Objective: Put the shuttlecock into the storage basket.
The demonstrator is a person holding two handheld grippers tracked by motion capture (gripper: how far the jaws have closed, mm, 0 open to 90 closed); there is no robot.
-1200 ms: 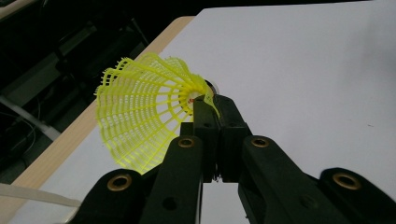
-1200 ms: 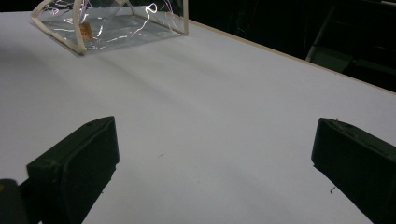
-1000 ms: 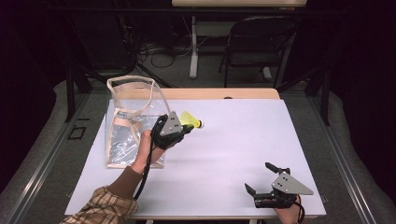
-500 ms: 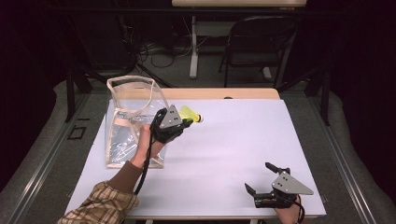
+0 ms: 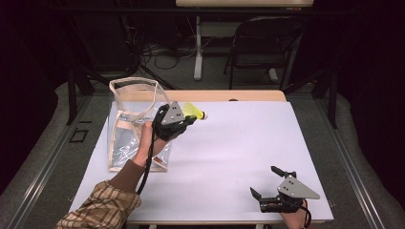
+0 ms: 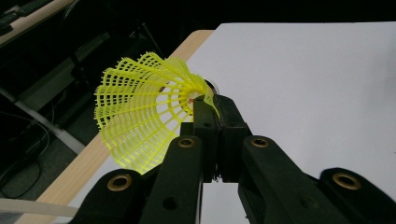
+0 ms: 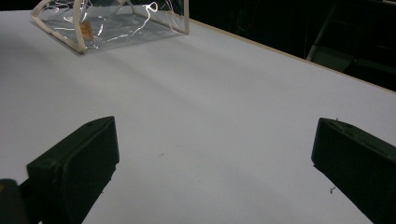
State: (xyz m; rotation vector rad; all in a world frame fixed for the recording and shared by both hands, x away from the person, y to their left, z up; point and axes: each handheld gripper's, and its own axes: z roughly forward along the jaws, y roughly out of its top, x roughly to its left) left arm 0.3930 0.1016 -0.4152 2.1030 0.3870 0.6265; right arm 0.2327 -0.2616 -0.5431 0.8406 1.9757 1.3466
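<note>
A yellow plastic shuttlecock point(image 5: 193, 111) is held above the white table top, just right of a clear plastic bag point(image 5: 129, 125) with cream trim that stands upright. My left gripper point(image 5: 190, 119) is shut on it. In the left gripper view the two black jaws point(image 6: 215, 105) pinch the shuttlecock point(image 6: 140, 116) where the skirt meets the cork, and the mesh skirt fans out to the left. My right gripper point(image 5: 263, 180) rests near the front right corner with its jaws wide apart. Nothing lies between them in the right gripper view point(image 7: 215, 140), where the bag point(image 7: 112, 21) stands far off.
The white sheet point(image 5: 248, 138) covers the table, with a wooden strip point(image 5: 248, 95) along the far edge. A folding chair point(image 5: 267, 47) and cables on the floor lie beyond the table. The left forearm reaches in past the bag's right side.
My left gripper has lifted a little with the shuttlecock, staying beside the bag. The right gripper has not moved.
</note>
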